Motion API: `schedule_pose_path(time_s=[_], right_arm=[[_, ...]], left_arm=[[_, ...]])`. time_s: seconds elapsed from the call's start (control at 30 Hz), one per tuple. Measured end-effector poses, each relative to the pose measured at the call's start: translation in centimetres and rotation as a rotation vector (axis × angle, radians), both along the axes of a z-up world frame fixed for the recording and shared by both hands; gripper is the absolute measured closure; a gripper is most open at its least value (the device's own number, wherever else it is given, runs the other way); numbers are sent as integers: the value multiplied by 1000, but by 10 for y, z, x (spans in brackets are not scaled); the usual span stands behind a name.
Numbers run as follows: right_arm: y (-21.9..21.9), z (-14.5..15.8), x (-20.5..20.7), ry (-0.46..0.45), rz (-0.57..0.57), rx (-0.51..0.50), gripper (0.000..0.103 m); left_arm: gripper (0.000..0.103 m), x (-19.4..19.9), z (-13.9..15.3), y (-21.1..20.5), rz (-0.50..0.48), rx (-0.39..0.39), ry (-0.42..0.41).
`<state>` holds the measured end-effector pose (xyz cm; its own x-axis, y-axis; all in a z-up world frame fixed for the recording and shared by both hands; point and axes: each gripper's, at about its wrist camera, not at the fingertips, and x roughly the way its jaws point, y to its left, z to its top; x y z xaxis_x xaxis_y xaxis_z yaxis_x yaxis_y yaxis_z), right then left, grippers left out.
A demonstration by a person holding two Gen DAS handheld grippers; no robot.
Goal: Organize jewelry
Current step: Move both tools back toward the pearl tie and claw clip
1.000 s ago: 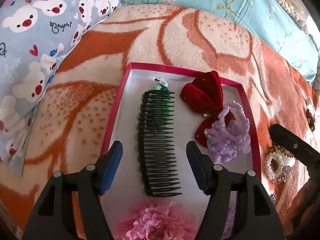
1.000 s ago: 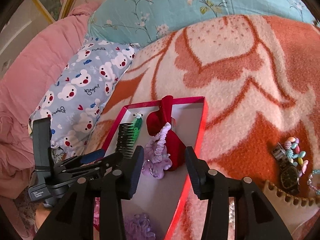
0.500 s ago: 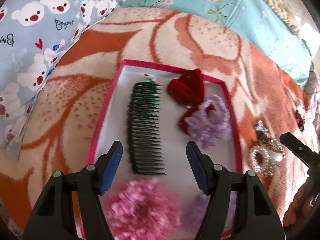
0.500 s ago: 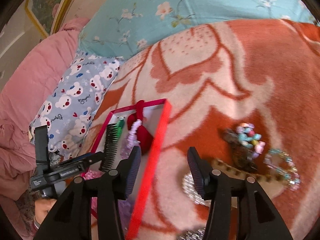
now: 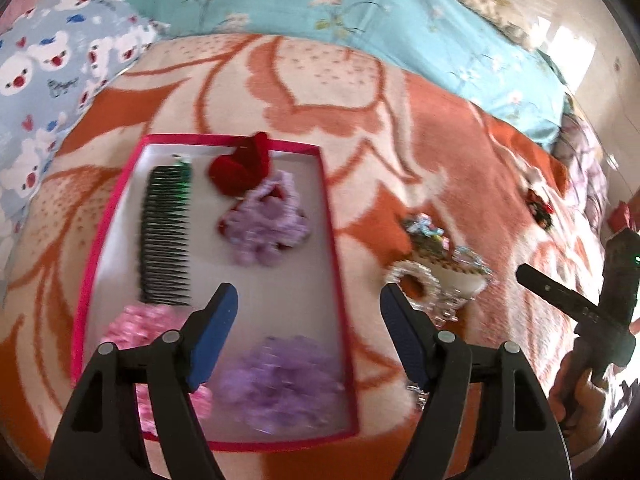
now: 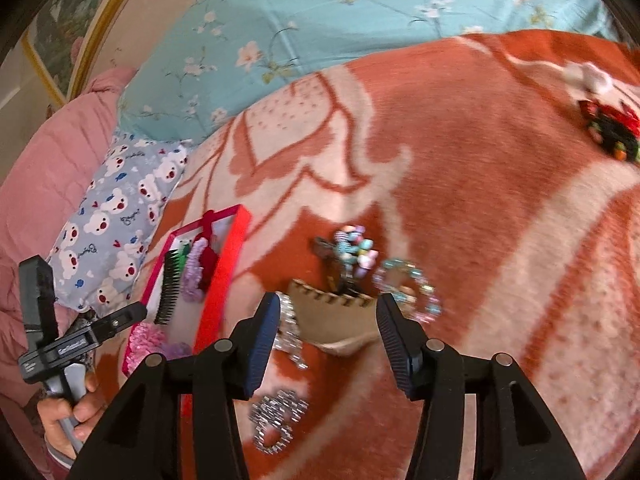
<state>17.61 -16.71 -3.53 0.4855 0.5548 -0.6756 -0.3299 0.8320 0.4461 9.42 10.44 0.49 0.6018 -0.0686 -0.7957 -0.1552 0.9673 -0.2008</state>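
A shallow rectangular box (image 5: 332, 240) with a bright pink-red rim and a pale, smooth floor lay on a bed, on a fuzzy orange and cream blanket (image 5: 400, 120) with a large leaf pattern. Inside the box, a long black plastic comb (image 5: 166, 236) with many fine teeth lay along the left side, a small green clip (image 5: 185, 176) at its far end. Beside it sat a dark red velvet bow (image 5: 240, 168), partly overlapped by a ruffled lilac scrunchie (image 5: 264, 220). Nearer the camera were a fluffy pink scrunchie (image 5: 136, 324) and a frilly purple one (image 5: 280, 384), both blurred.

More pieces lay loose on the blanket, just to the right of the box: a tan comb-shaped piece with notched edge (image 6: 336, 316), a cluster of pastel beads (image 6: 356, 246), a ring of pale blue and pink beads (image 6: 416, 288), and sparkly silver rhinestone pieces (image 6: 280, 416). A dark red and black ornament (image 6: 608, 132) lay well apart, far right.

The left gripper (image 5: 308, 336) hovered over the box's near right edge, its blue-padded jaws wide apart and holding nothing. The right gripper (image 6: 328, 348) hovered above the tan piece, jaws likewise spread and empty. A bear-print pillow (image 6: 116, 216), a pink quilt (image 6: 40, 184) and a turquoise floral sheet (image 6: 340, 20) lay beyond.
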Motion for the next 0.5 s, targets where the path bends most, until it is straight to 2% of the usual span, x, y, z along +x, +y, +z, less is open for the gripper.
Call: schedule_pose_path(time_s=[0.27, 0.5], right_arm=[[-32, -8, -8, 16, -34, -5, 49], [-42, -17, -7, 43, -42, 0, 48]], left_arm=[[29, 2, -4, -42, -72, -1, 20], [29, 4, -16, -67, -118, 11, 54]])
